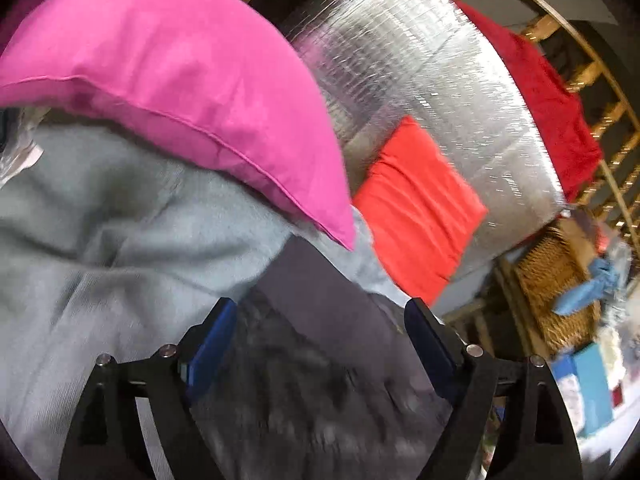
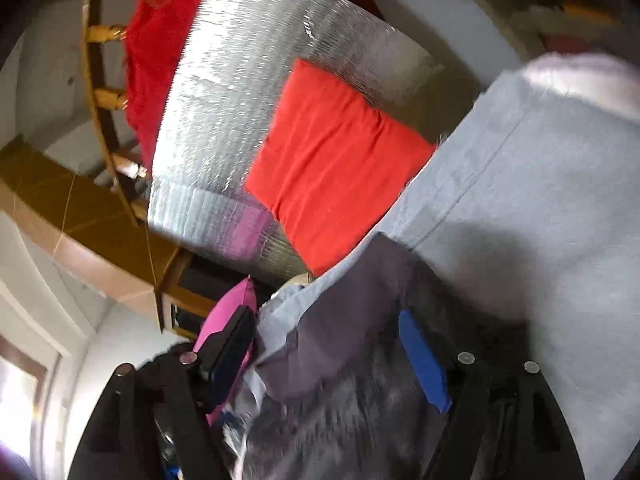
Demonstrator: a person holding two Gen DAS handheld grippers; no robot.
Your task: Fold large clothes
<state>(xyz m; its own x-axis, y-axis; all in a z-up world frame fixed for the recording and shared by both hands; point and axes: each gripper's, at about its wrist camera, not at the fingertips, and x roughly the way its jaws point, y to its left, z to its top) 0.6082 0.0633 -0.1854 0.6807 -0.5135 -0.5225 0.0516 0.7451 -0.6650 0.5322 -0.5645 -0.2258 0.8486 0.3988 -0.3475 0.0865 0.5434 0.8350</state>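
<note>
Black claw (image 1: 320, 320) arms, blue pads (image 2: 424, 360), silver screws.

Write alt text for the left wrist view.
The left hand-held gripper, jaws open, points at a dark grey garment lying on pale blue fabric. A pink pillow lies beyond, with a folded red cloth on a silver mat.

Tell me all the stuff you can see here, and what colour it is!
Pillow: one, pink, lying on the pale blue garment.
Pale blue garment: one, light grey-blue, spread under the pillow.
Dark garment: one, dark grey, between the gripper fingers in both views.
Folded cloth: one, orange-red, on the silver mat.
Silver mat: one, shiny silver, covering the bed.
Red blanket: one, dark red, at the mat's far edge.
Wicker basket: one, brown, beside the bed.
Left gripper: black with blue pads, open.
Right gripper: same, open.
</note>
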